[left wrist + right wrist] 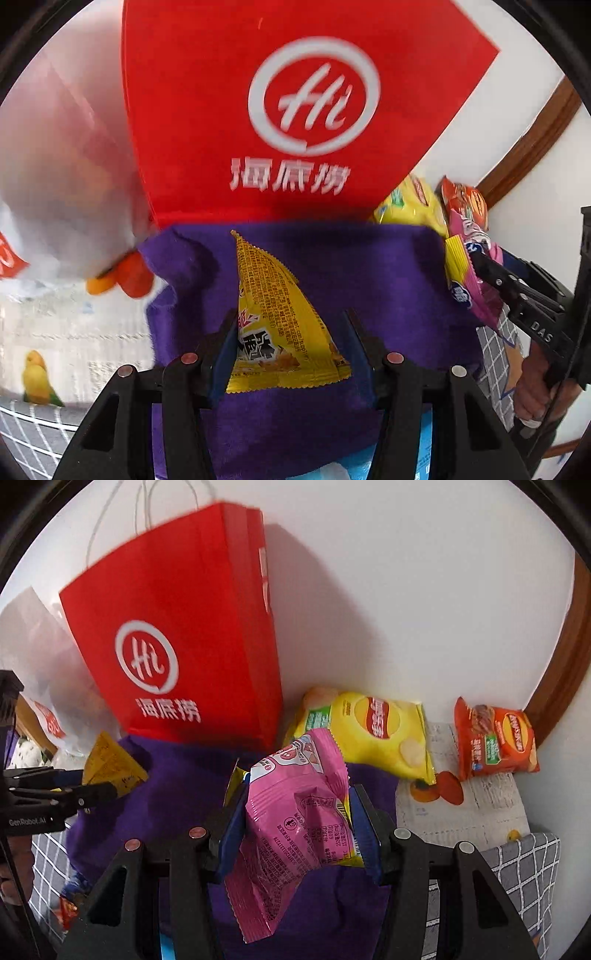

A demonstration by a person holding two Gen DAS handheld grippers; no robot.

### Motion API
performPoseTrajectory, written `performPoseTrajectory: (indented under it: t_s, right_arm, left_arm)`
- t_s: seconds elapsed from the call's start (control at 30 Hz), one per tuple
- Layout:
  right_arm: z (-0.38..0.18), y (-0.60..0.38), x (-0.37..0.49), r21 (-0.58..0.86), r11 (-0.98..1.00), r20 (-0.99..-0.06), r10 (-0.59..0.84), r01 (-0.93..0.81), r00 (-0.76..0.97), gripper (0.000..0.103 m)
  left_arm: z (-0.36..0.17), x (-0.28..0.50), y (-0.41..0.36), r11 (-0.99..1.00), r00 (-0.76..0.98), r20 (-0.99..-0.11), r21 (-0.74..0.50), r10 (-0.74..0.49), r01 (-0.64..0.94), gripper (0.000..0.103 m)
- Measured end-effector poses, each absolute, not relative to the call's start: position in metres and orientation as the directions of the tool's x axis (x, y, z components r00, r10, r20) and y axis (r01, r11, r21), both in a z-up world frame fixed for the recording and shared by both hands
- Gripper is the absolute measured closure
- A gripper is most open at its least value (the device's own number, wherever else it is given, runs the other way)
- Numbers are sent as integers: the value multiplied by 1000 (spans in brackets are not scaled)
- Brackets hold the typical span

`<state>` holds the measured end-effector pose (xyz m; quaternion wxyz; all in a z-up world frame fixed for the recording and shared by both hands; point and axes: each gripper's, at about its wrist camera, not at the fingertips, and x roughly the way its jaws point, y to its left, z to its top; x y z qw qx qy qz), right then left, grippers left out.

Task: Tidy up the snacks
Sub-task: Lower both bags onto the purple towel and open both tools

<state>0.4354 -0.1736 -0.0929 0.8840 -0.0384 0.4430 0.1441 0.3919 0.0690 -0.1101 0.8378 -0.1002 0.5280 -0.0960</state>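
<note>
Left gripper [291,332]: nearest the left wrist camera, filling the bottom of that frame; its jaws were clenched on the yellow snack packet [284,325], one pad at each side of the packet's lower half.
Yellow snack packet: triangular, long axis running up the frame, its point toward upper centre and its crimped wide edge toward the lens; it hung over the purple felt bin [388,280].
Right gripper [299,819]: low centre of the right wrist frame, jaws grasping the pink snack packet [295,819] across its middle.
Pink snack packet: long axis tilted, top end toward upper right, loose lower end drooping to the bottom of the frame over the purple bin; a second yellow wrapper edge peeked out behind it, too little to identify.
Hidden or cut off: the bin's inside was mostly covered by grippers and packets; a pale blue item at the lower edge of the left view was cropped and unreadable.
Red paper bag [177,638]: stood behind the bin in the upper left of the right view, top cropped in the left view.
White plastic bag [62,177]: blurred, upper left of the left view, contents not legible.
Yellow chip bag [373,734]: right of centre, leaning near the wall.
Orange chip bag [495,742]: far right, well apart from the bin.
Hand [532,384]: partly seen at the right edge, holding the other gripper's handle.
</note>
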Motion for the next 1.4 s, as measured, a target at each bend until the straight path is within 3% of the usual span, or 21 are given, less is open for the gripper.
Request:
performPoseTrajectory:
  t_s: [0.33, 1.1, 1.4]
  right_arm:
    - [-131, -163, 446, 22, 957, -857, 167, -289, 487, 49]
    - [-134, -156, 445, -14, 952, -870, 139, -306, 474, 48]
    - [-112, -157, 438, 30, 955, -839, 184, -296, 512, 37]
  left_arm:
    - [-125, 398, 69, 963, 393, -882, -266, -259, 39, 51]
    - [-143, 406, 56, 959, 351, -894, -280, -277, 45, 51]
    - [-139, 403, 53, 957, 363, -886, -282, -287, 68, 51]
